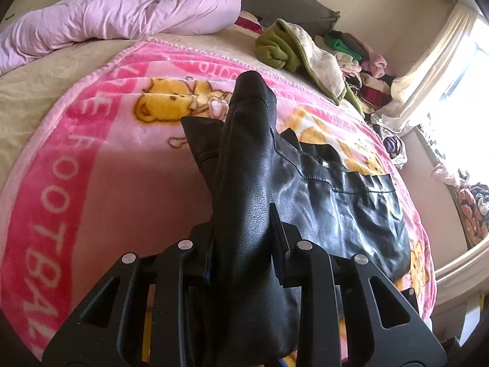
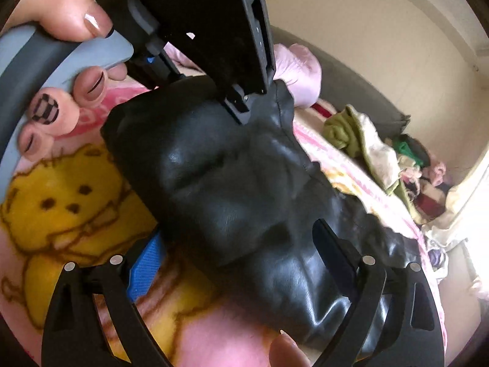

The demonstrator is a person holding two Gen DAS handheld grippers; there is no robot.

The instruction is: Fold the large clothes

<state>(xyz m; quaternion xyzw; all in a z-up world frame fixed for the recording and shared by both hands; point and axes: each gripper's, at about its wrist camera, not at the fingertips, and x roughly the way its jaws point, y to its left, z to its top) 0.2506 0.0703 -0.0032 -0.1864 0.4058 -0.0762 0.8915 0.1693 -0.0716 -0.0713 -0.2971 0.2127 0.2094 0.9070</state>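
Note:
A black leather jacket (image 1: 336, 202) lies on a pink cartoon-bear blanket (image 1: 101, 177) on the bed. My left gripper (image 1: 244, 244) is shut on a raised fold of the jacket, which stands up between its fingers. In the right wrist view the jacket (image 2: 232, 189) fills the middle. My right gripper (image 2: 238, 263) is open, its fingers wide apart on either side of the leather, low over the blanket (image 2: 70, 202). The left gripper's body (image 2: 211, 30) shows above, held by a hand with painted nails (image 2: 61, 98), clamping the jacket's far end.
A pink duvet (image 1: 122, 9) is bunched at the head of the bed. A green and cream garment (image 1: 293, 52) and a pile of mixed clothes (image 1: 363, 70) lie at the far right edge. A bright window (image 1: 458, 91) and a cluttered sill are on the right.

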